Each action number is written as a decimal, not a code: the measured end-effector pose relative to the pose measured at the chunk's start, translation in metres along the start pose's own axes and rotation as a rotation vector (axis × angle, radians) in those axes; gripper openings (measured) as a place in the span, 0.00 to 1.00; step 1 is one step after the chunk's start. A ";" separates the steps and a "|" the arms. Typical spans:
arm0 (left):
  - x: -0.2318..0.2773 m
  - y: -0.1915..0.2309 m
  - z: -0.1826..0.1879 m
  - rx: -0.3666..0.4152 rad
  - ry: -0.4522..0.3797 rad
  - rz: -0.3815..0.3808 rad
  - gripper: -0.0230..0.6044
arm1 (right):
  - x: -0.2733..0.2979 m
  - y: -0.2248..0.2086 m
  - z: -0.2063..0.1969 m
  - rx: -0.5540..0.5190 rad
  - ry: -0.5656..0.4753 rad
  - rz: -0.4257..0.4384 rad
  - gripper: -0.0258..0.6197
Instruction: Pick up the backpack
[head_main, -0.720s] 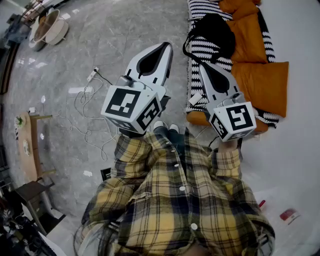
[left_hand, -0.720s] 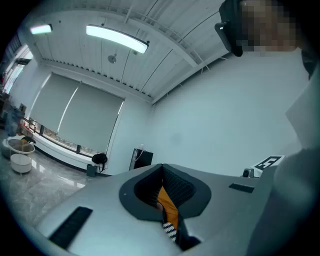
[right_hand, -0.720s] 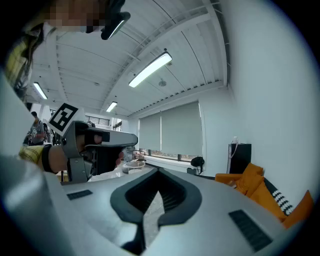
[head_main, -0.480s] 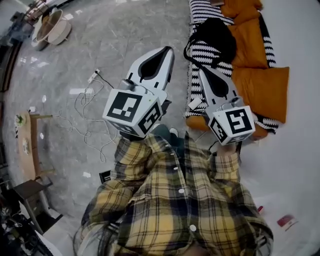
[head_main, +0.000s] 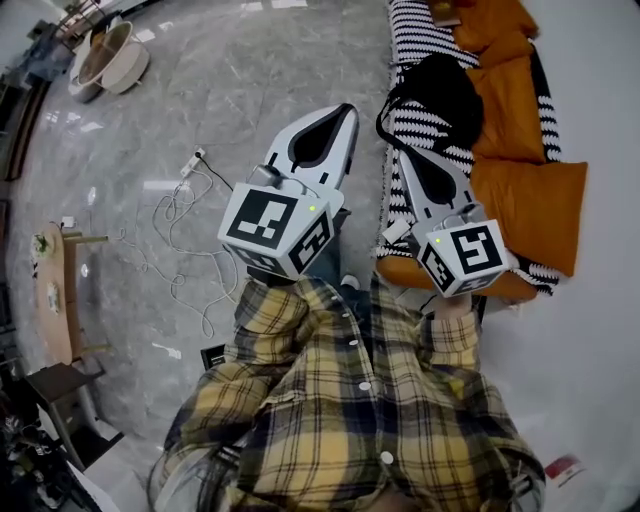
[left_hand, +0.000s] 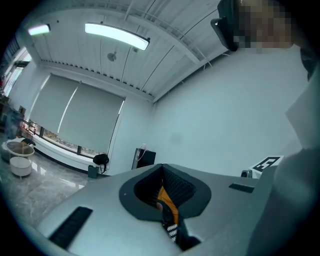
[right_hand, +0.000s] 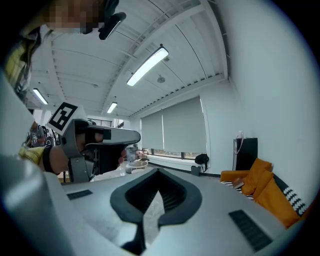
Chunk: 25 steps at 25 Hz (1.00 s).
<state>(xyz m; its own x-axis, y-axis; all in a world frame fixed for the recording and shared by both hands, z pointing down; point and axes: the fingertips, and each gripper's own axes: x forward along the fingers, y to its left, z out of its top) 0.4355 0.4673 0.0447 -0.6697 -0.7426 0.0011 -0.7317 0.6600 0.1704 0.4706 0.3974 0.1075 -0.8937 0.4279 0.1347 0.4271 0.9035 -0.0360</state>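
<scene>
Black backpack (head_main: 440, 85) lies on the striped sofa (head_main: 408, 30) just ahead of the right gripper (head_main: 402, 155), but both it and the left gripper (head_main: 347, 108) have fingers shut and empty, so reaching in unopened would likely just shove the backpack

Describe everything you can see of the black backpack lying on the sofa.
The backpack is plain black and soft, like fabric, slumped into a rounded lump rather than standing upright. A thin black strap loops out from its side toward the sofa's floor-side edge. It lies on the black-and-white striped cover, beside the orange cushions. Zips, pockets or print cannot be made out. The right gripper, shut, points toward it, but nothing shows it gripping the bag.
</scene>
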 end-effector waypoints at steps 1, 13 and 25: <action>0.007 0.009 0.001 0.005 0.002 -0.002 0.06 | 0.011 -0.004 0.001 0.001 0.001 -0.002 0.06; 0.129 0.159 0.035 0.032 0.019 -0.049 0.06 | 0.182 -0.066 0.032 -0.012 0.010 -0.056 0.06; 0.202 0.259 0.035 0.012 0.052 -0.097 0.06 | 0.289 -0.112 0.030 0.005 0.049 -0.133 0.06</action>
<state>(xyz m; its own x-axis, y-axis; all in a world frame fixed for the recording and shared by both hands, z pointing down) 0.1065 0.4924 0.0549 -0.5883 -0.8078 0.0365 -0.7944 0.5858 0.1604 0.1606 0.4201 0.1208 -0.9346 0.3028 0.1864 0.3047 0.9523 -0.0193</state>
